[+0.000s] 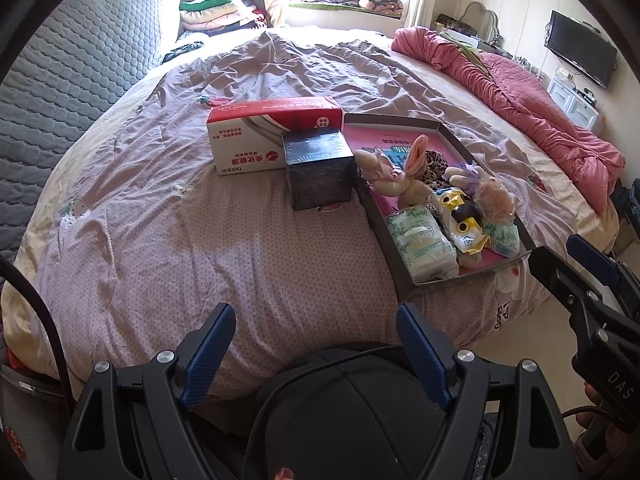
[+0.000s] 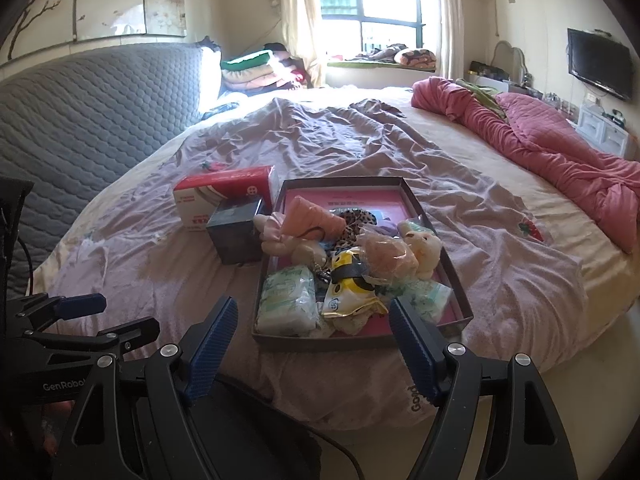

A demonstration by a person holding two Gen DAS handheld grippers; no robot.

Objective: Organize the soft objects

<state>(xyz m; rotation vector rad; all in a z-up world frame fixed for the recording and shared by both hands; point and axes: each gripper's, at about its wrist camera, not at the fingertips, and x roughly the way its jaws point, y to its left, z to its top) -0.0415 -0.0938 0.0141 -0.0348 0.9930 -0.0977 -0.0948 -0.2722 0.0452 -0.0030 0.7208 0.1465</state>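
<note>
A shallow dark box with a pink floor lies on the bed and holds soft things: a tissue pack, a yellow and black pouch, a beige plush bunny, a leopard fabric piece and a pink item. My left gripper is open and empty, above the bed's near edge, left of the box. My right gripper is open and empty, just before the box's near wall. It also shows in the left wrist view.
A red and white carton and a dark cube box stand left of the shallow box. A pink quilt lies bunched at the right. A grey padded headboard is at the left.
</note>
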